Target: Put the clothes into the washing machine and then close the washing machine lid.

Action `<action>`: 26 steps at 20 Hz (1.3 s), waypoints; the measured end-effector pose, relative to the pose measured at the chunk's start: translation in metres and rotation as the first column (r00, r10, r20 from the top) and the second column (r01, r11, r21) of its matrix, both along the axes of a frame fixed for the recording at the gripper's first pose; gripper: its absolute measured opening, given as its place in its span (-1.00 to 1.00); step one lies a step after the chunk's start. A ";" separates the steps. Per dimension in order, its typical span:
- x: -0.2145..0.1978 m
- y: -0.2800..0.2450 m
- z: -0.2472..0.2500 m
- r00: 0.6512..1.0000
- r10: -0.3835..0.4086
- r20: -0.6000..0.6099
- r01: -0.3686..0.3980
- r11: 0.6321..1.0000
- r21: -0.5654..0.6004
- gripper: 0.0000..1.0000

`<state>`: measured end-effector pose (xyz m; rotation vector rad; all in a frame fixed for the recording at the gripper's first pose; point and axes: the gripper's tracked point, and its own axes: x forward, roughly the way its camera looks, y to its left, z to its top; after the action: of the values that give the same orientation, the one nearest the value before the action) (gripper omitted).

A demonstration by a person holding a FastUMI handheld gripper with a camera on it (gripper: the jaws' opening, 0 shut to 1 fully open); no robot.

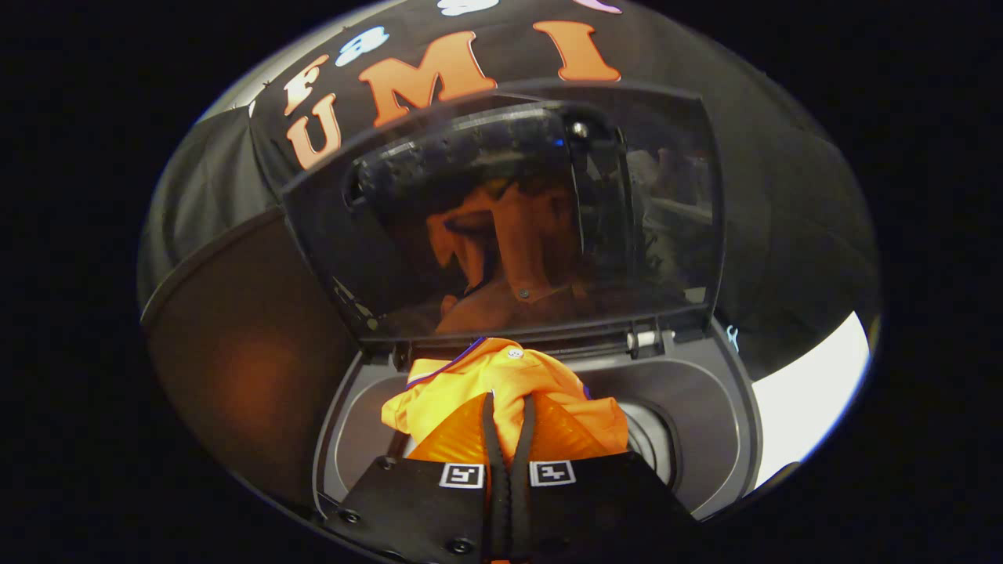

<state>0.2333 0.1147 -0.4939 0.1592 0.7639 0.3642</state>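
**Item: orange garment, held over washer opening**

Orange garment (501, 392): bunched, pinched between the fingers of the gripper (508, 415), which were drawn almost together with a fold of cloth clamped between them. The garment hung above the washing machine's round opening (654, 439), part of it draped toward the back rim near the hinge (646, 338). Lid (501, 211): raised upright, tinted, reflecting the orange cloth.

Risk, as judged: released here, cloth could catch on the rear rim and stay half outside the drum, then be trapped by the lid on closing.
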 end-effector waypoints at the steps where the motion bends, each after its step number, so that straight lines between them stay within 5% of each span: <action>1: -0.002 0.004 -0.010 0.999 0.005 -0.035 -0.005 1.000 0.000 -0.85; 13: -0.004 0.019 -0.067 0.973 0.010 -0.233 -0.031 0.996 -0.085 -0.82; 14: -0.004 0.017 -0.067 0.975 0.017 -0.222 -0.039 0.995 -0.095 -0.71; 20: -0.017 0.011 -0.076 0.966 -0.006 -0.258 -0.024 0.993 -0.115 0.97; 26: -0.031 0.014 -0.046 0.981 0.022 -0.192 -0.039 0.995 -0.087 0.98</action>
<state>0.2018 0.1283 -0.5400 0.0983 0.9716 0.3458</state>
